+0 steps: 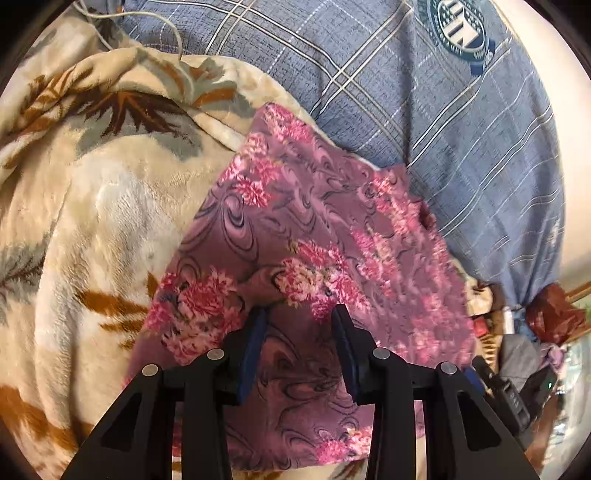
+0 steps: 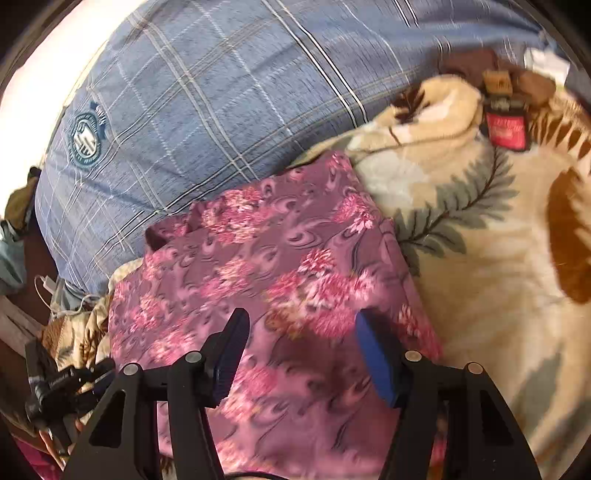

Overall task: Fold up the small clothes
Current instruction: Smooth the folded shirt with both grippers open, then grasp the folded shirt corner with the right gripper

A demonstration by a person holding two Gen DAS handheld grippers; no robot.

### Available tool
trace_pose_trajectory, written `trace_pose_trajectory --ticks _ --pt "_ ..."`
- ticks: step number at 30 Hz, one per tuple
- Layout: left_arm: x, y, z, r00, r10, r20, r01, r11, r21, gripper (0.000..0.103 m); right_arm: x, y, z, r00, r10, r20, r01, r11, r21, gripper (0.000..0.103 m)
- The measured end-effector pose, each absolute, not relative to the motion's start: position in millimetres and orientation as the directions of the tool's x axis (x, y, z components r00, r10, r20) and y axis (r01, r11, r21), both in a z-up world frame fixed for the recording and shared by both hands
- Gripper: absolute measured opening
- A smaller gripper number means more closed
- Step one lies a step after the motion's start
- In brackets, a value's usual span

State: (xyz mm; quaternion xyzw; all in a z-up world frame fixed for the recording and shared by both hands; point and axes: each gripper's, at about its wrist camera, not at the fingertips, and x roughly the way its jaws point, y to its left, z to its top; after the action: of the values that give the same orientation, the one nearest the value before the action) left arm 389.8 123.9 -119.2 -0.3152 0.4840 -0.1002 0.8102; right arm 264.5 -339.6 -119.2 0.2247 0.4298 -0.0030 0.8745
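The left gripper hangs with its jaws spread apart and nothing between them, its blue pads poised just above the near part of the purple floral garment. The right gripper is likewise parted and empty, over the same garment from the other side. Neither tool grips the cloth; both seem placed to take hold of the near edge, probably so the next fold can carry it toward the far side.

The garment lies spread fairly flat on a cream fleece blanket printed with brown and grey leaves, a soft surface that gives it room to be folded. Its far edge reaches a blue plaid pillow, touching or slightly overlapping it. A white cable trails over the blanket at far left, well away from the garment.
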Motion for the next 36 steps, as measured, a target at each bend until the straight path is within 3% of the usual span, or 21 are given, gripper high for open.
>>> trace_pose_trajectory --ticks 3,5,8,14,19,25,28,30,36 --pt "389 157 -107 0.523 -0.534 -0.664 -0.152 0.708 -0.69 0.038 246 -315 -96 0.667 0.174 -0.724 0.141 0.925 0.352 0.074" --pt "388 176 -95 0.543 -0.475 -0.692 -0.162 0.75 -0.641 0.044 240 -290 -92 0.679 0.186 -0.71 0.085 0.941 0.328 0.077" --pt "378 198 -84 0.576 -0.354 -0.737 -0.201 0.812 -0.548 0.049 229 -232 -92 0.657 0.25 -0.711 -0.063 0.958 0.279 0.077" --pt "372 224 -87 0.564 -0.407 -0.719 -0.219 0.766 -0.604 0.049 217 -102 -116 0.567 0.31 -0.763 -0.373 0.923 0.097 0.077" --pt "365 245 -80 0.578 -0.401 -0.711 -0.233 0.754 -0.615 0.049 214 -25 -141 0.54 0.267 -0.798 -0.516 0.854 -0.064 0.079" --pt "364 250 -83 0.58 -0.389 -0.716 -0.25 0.751 -0.611 0.05 227 18 -164 0.628 0.113 -0.77 -0.539 0.777 -0.325 0.079" --pt "367 249 -86 0.573 -0.391 -0.721 -0.261 0.746 -0.612 0.05 235 25 -173 0.659 0.096 -0.746 -0.543 0.747 -0.383 0.068" --pt "368 251 -88 0.573 -0.404 -0.713 -0.265 0.732 -0.628 0.05 239 23 -170 0.651 0.135 -0.747 -0.557 0.754 -0.349 0.008" --pt "383 247 -105 0.568 -0.538 -0.623 -0.23 0.623 -0.748 0.058 237 -16 -130 0.69 0.254 -0.678 -0.492 0.852 -0.181 0.008"
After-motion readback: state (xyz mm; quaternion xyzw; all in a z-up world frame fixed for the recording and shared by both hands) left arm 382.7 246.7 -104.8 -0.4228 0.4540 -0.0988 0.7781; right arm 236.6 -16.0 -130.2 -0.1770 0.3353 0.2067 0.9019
